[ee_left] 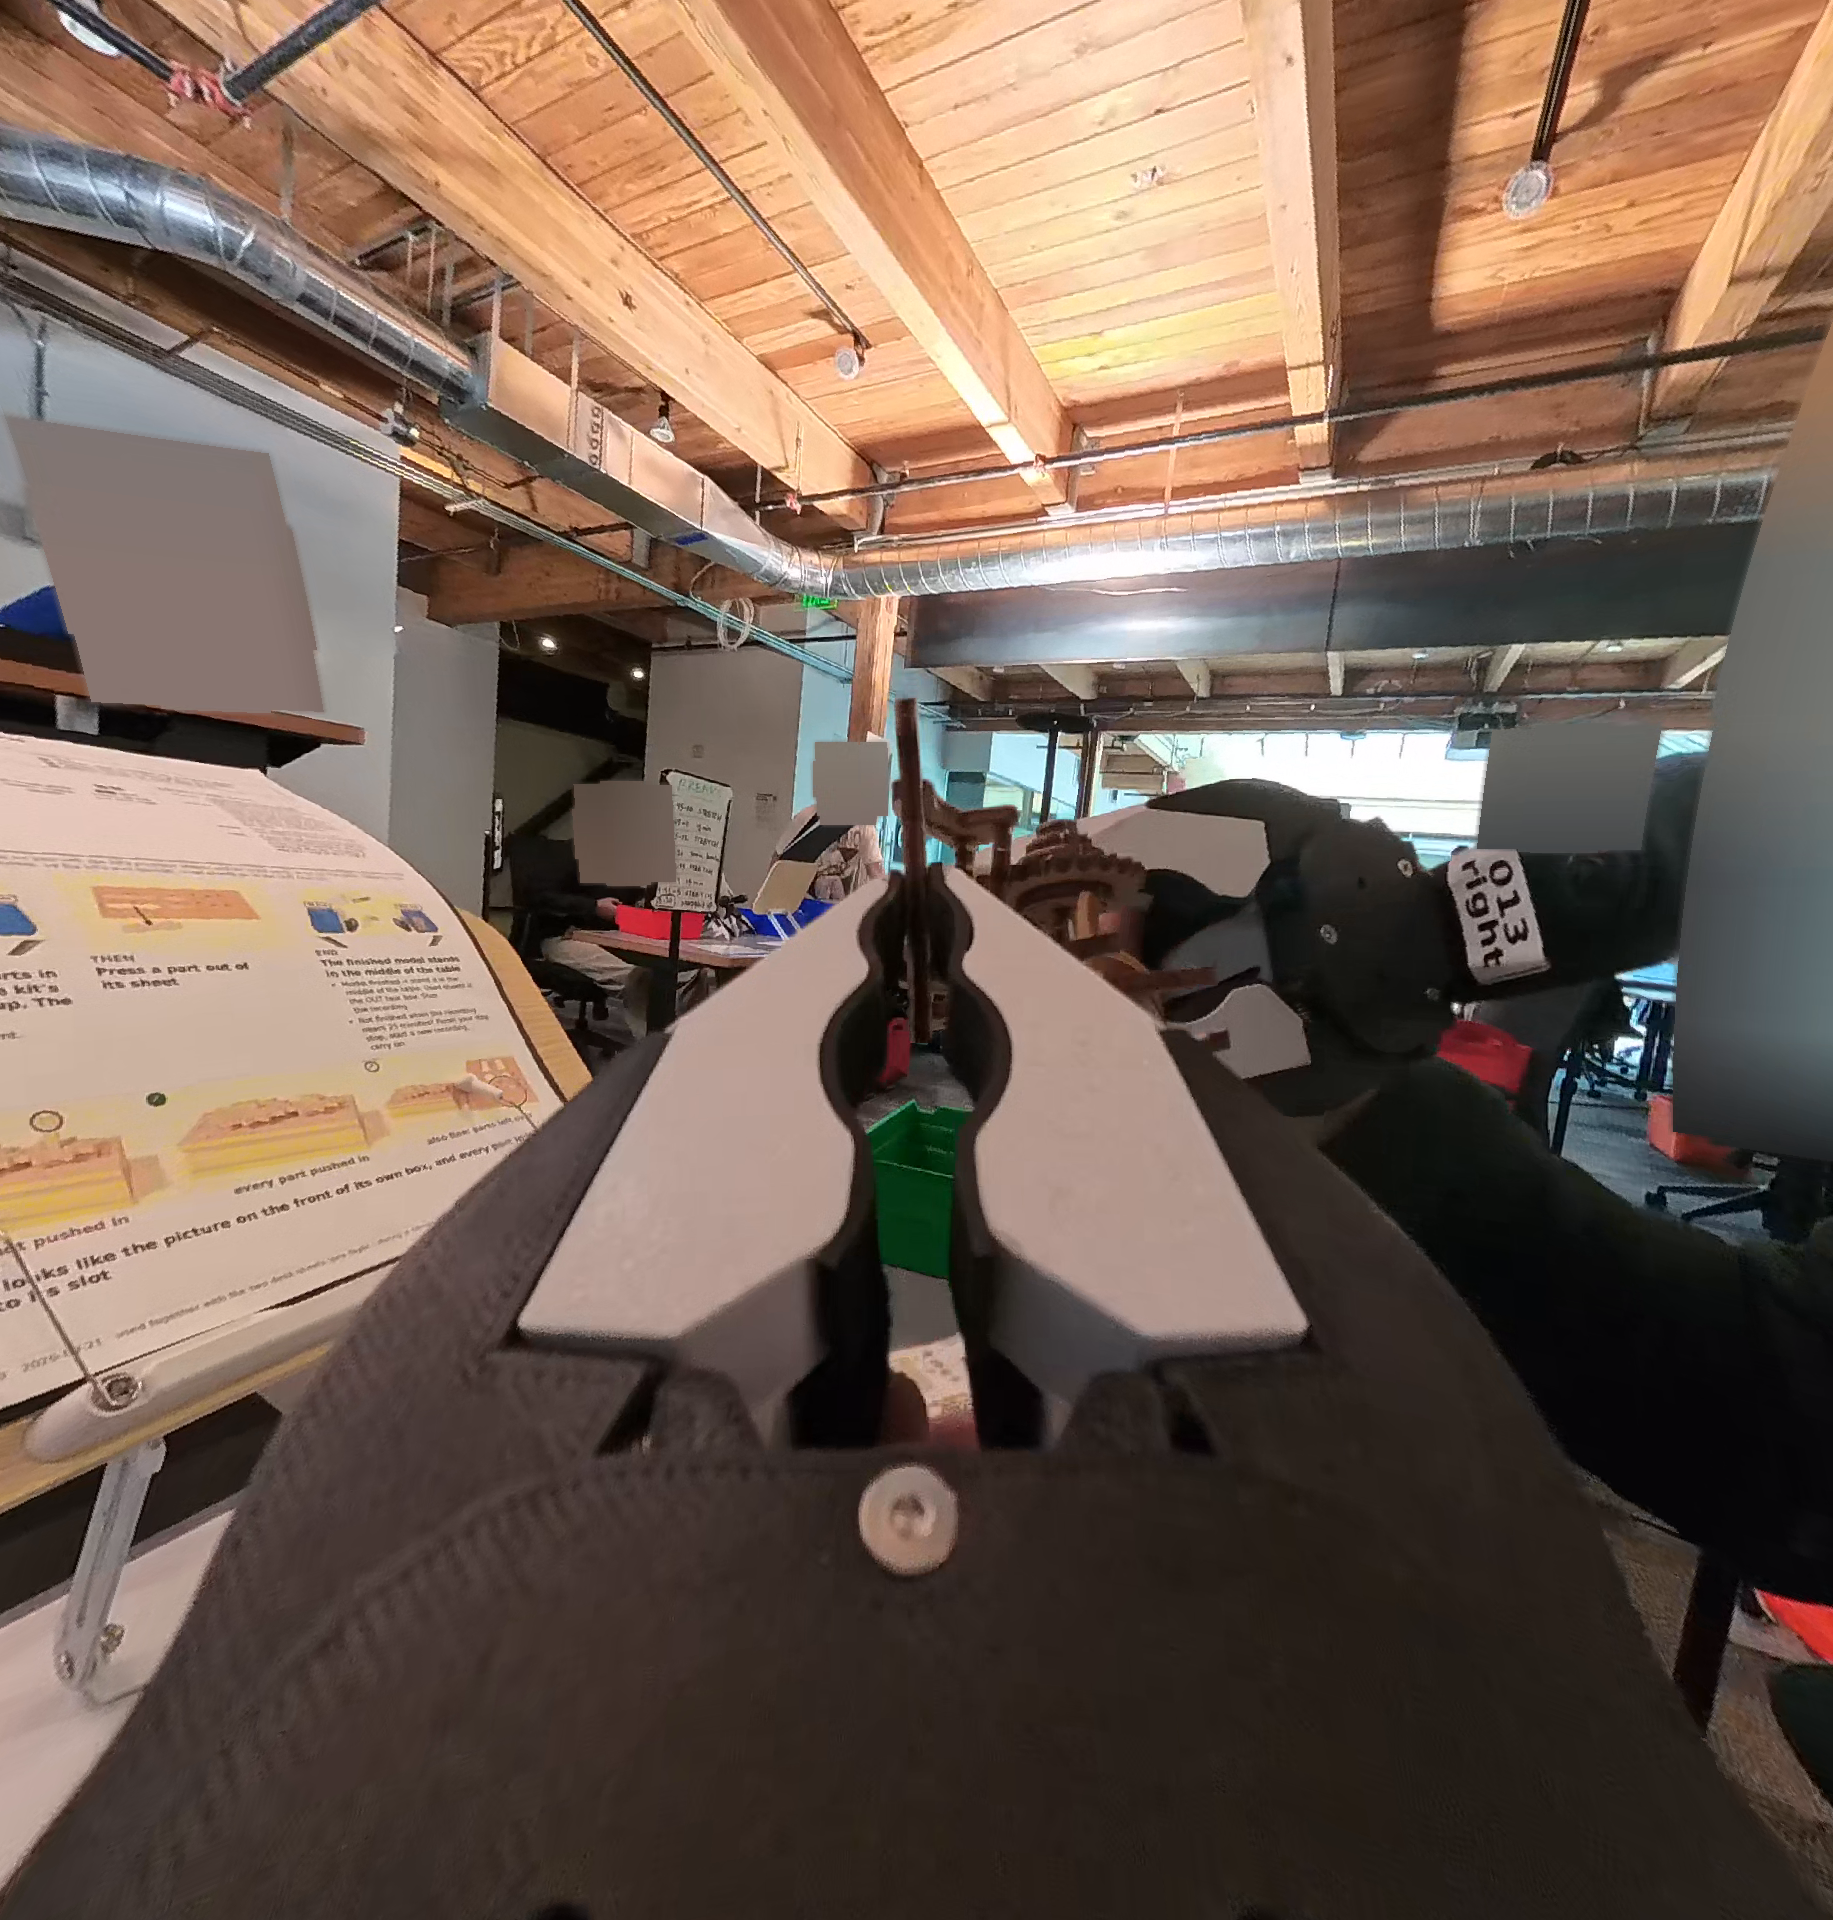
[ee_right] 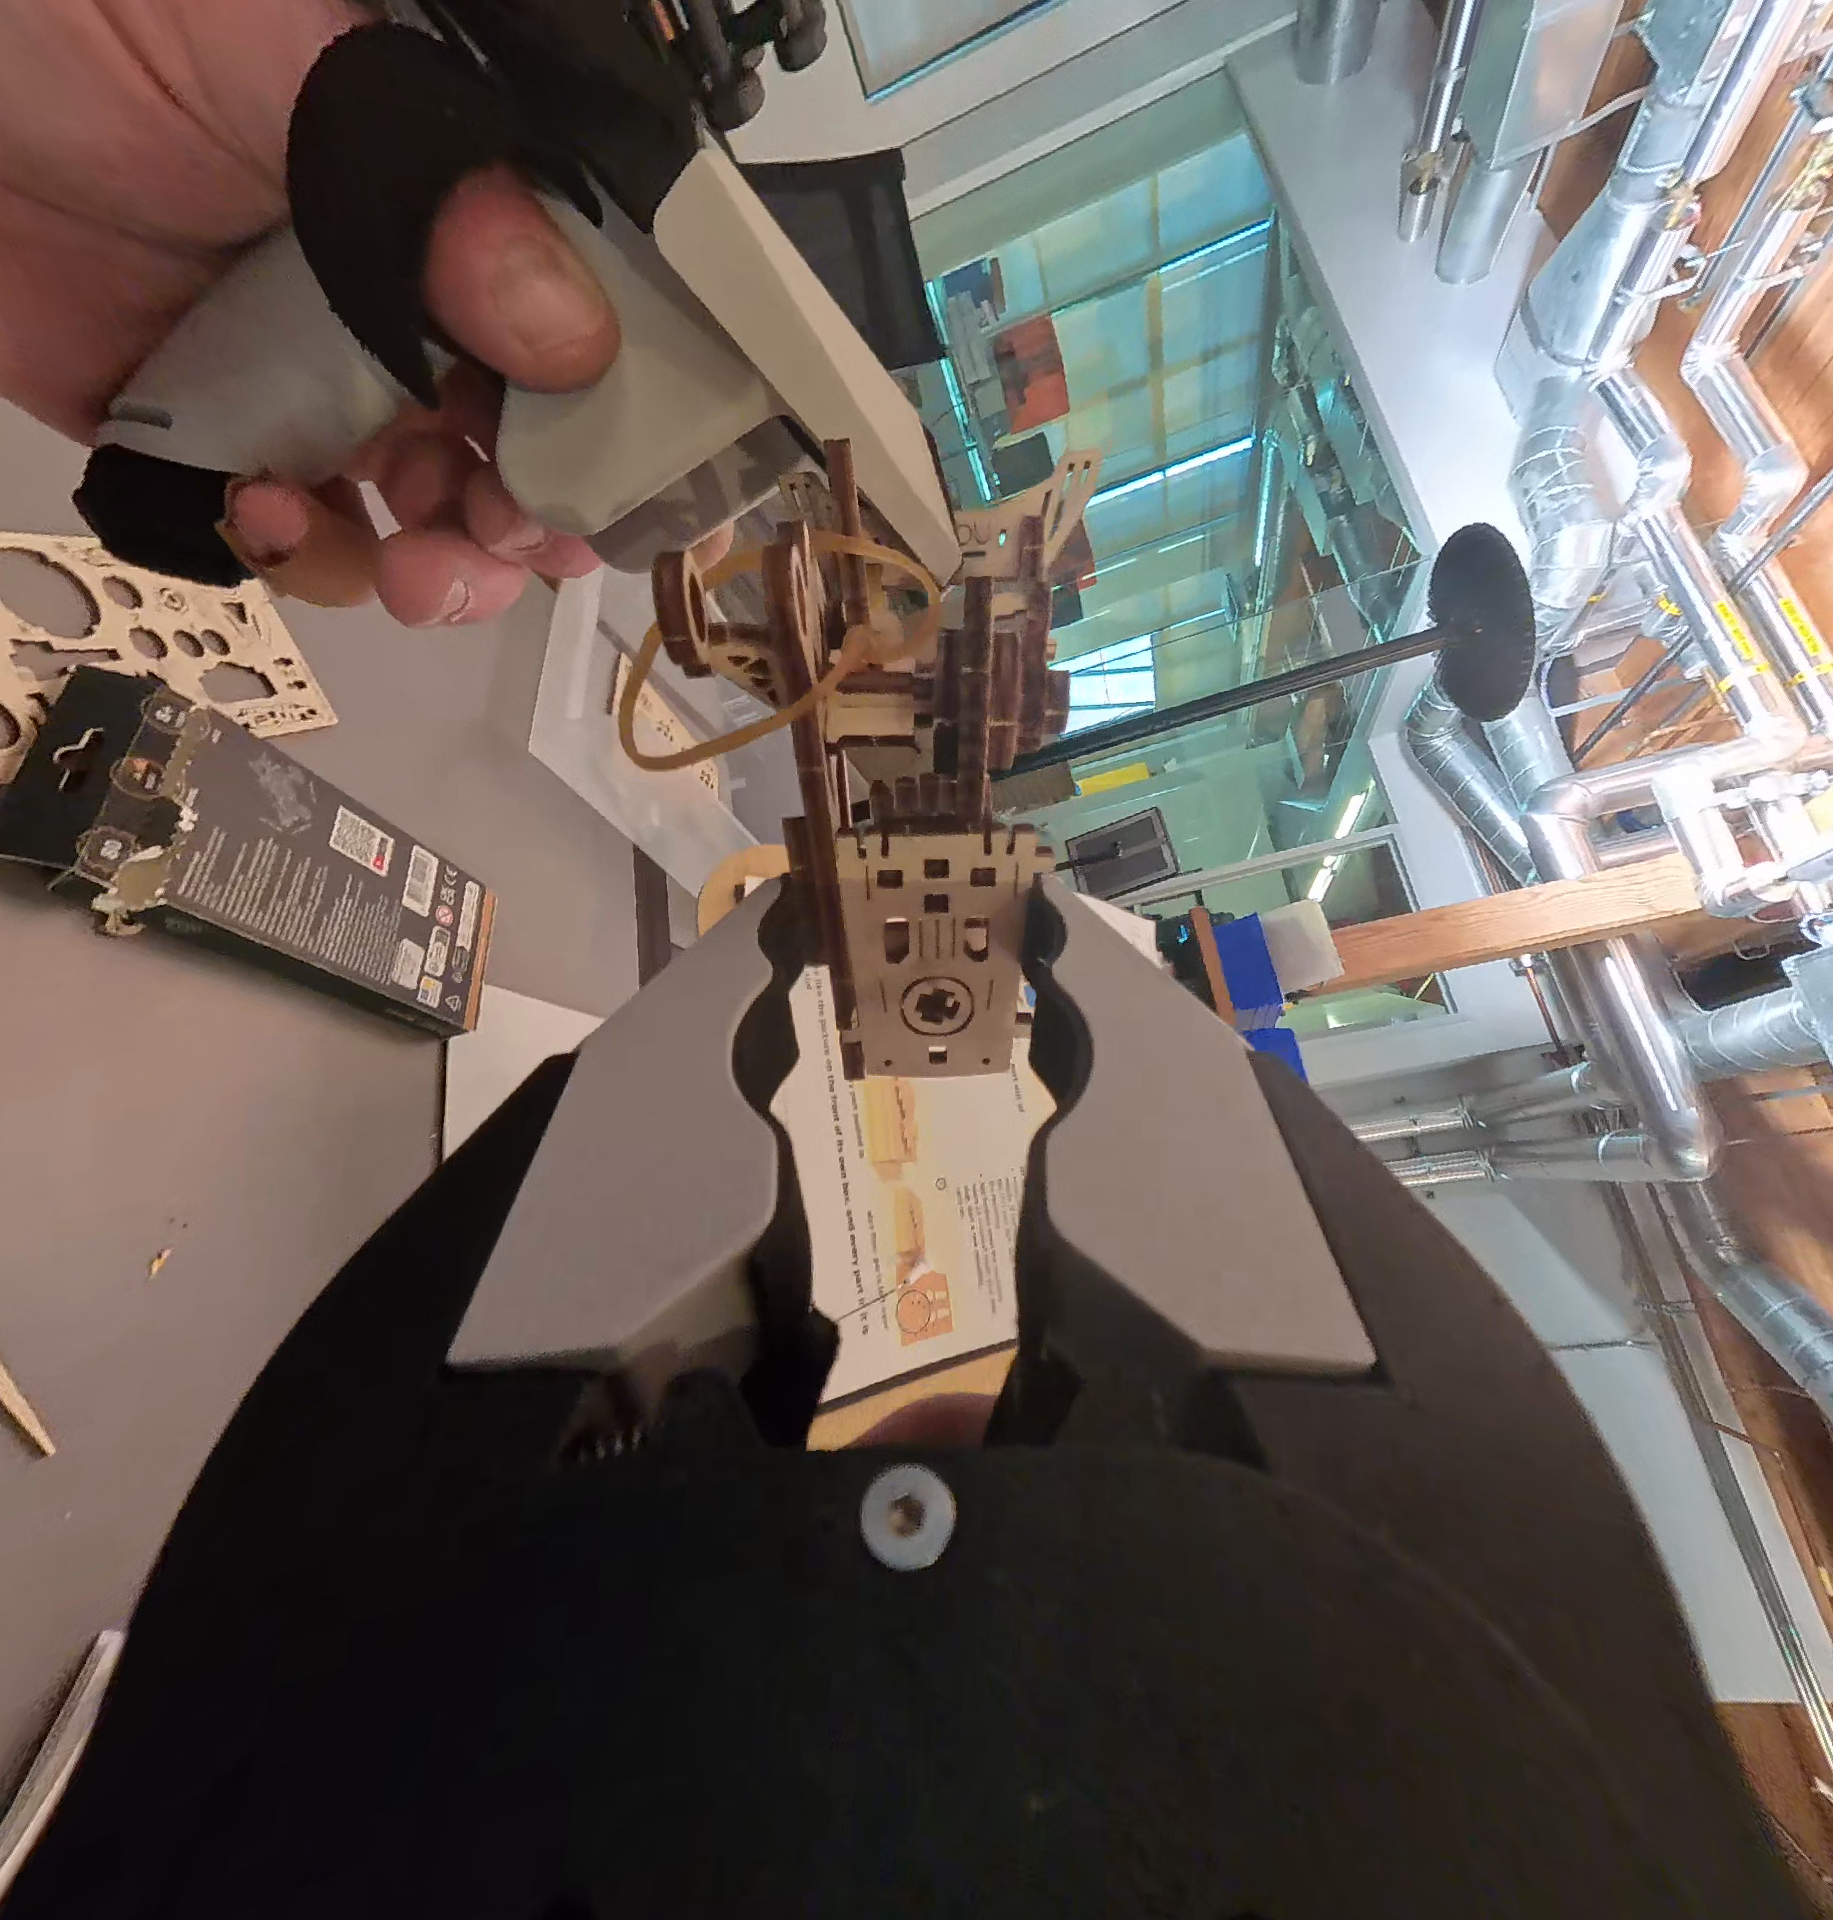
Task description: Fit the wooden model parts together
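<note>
The wooden model (ee_right: 922,790), a cluster of dark and pale laser-cut parts with gear-like teeth, is held up in the air between the two tools. Below it in the right wrist view, on the grey table (ee_right: 216,1143), lie a black kit box (ee_right: 257,862) and, beyond that, a punched-out parts sheet (ee_right: 112,634); a loose wooden sliver (ee_right: 3,1387) rests nearer the camera. An instruction sheet (ee_left: 195,1039) on a tilted stand stands just beside the model, behind it from the right camera. A rubber band (ee_right: 756,665) loops loosely around the model's upper discs.

The right gripper (ee_right: 907,914) has its fingers partly drawn in and pinches the pale square plate (ee_right: 933,956) at the model's near end, one pad on each edge. The left gripper (ee_left: 917,883) has its fingers nearly pressed together and clamps a thin dark wooden strip (ee_left: 914,810) that stands upright at the model's far side. A person's hand (ee_right: 299,312) in a fingerless black glove grips the left tool's handle above the model.
</note>
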A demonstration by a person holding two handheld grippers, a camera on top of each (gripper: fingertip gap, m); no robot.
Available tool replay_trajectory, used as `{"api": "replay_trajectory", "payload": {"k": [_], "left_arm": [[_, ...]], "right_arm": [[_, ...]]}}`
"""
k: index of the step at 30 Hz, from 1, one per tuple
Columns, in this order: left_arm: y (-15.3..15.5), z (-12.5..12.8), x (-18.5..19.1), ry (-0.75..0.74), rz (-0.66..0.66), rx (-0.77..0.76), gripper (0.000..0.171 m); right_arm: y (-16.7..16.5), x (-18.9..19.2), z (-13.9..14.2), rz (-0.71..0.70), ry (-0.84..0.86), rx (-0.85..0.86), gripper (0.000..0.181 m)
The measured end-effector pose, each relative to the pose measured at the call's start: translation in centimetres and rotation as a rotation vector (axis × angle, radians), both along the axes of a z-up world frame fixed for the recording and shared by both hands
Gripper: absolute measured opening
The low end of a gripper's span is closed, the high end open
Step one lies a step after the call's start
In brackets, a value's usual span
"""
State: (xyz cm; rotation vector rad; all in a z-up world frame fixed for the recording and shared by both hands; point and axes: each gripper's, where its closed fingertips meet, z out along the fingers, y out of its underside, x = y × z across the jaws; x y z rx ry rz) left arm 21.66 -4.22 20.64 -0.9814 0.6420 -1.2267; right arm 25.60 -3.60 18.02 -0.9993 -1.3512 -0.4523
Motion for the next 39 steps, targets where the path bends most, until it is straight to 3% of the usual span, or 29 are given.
{"api": "replay_trajectory", "payload": {"k": [10, 19, 34, 39], "left_arm": [[0.1, -1.0, 0.3, 0.052, 0.016, 0.056, 0.002], [0.3, -2.8, -0.3, 0.102, 0.002, 0.062, 0.015], [0.5, -10.8, -1.6, 0.394, 0.040, 0.085, 0.013], [0.4, -14.2, -2.0, 0.496, 0.028, 0.108, 0.003]], "right_arm": [[0.1, 0.5, -1.0, -0.019, -0.017, 0.001, 0.039], [0.0, 0.5, -3.7, -0.036, -0.026, 0.033, 0.039], [0.1, -0.7, -9.7, -0.041, -0.087, 0.100, 0.039], [0.4, -1.2, -12.2, -0.046, -0.102, 0.085, 0.039]]}}
